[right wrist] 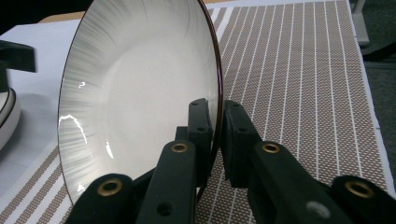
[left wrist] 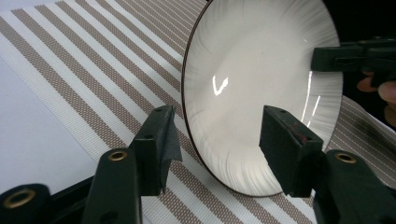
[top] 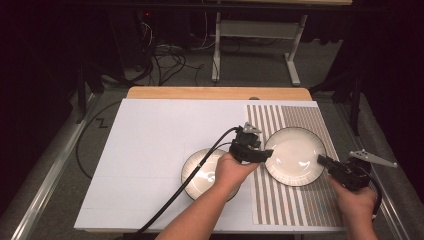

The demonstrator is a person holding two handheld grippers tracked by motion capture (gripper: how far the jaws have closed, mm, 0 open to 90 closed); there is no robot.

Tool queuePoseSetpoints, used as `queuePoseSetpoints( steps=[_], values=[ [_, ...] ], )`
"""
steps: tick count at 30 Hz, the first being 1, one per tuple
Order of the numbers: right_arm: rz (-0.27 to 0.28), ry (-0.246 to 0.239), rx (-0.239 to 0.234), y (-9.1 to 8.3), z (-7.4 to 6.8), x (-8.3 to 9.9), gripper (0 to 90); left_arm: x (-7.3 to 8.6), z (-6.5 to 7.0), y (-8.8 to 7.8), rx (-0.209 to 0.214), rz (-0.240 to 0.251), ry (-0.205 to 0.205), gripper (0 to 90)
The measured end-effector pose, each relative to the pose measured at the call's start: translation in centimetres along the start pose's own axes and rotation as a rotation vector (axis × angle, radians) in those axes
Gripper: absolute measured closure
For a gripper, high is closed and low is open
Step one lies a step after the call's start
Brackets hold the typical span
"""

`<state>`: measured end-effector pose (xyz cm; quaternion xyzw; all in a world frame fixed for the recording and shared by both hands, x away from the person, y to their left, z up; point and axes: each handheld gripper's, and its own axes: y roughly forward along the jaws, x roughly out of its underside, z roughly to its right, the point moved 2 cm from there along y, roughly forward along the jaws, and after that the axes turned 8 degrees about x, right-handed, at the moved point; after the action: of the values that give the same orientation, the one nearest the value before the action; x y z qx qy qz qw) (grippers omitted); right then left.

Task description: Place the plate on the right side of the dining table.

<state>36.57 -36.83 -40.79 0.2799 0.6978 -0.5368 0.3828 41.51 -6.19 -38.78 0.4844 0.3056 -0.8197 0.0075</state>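
A white plate with a dark rim [top: 295, 155] [left wrist: 252, 84] [right wrist: 140, 102] lies on the striped placemat [top: 300, 120]. My right gripper [top: 322, 160] [right wrist: 212, 109] is shut on the plate's right rim, one jaw inside and one outside. At the plate's left edge my left gripper [top: 267, 152] [left wrist: 217, 126] is open, its jaws wide apart and the pads clear of the rim. The right gripper [left wrist: 327, 58] also shows at the plate's far edge in the left gripper view.
A second white dish [top: 202, 167] [right wrist: 7, 116] sits on the white sheet [top: 165, 135] left of the placemat, partly under the left hand. The wooden table edge [top: 215, 93] runs along the back. Cables and a desk frame stand on the floor beyond.
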Motion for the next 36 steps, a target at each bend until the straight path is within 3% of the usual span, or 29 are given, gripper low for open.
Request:
queuePoseSetpoints(
  steps=[13,19,24,32,36],
  values=[
    [-0.047,0.01,0.045,1.2,0.0,-0.4,83.2,2.3,0.2,-5.6,-0.005,0.07,0.055,33.7],
    [-0.058,0.023,0.05,1.6,0.1,-0.5,83.1,4.3,-0.5,-8.4,-0.035,0.083,0.068,31.5],
    [-0.059,0.022,0.058,1.8,0.1,-0.6,83.0,6.2,-1.3,-11.3,-0.05,0.122,0.059,30.3],
    [-0.073,0.03,0.072,2.0,0.2,-0.5,82.1,8.5,-2.1,-15.5,-0.095,0.189,0.086,24.6],
    [-0.081,0.033,0.08,2.2,0.2,-0.6,81.7,9.7,-2.6,-17.9,-0.135,0.216,0.091,21.6]
  ],
)
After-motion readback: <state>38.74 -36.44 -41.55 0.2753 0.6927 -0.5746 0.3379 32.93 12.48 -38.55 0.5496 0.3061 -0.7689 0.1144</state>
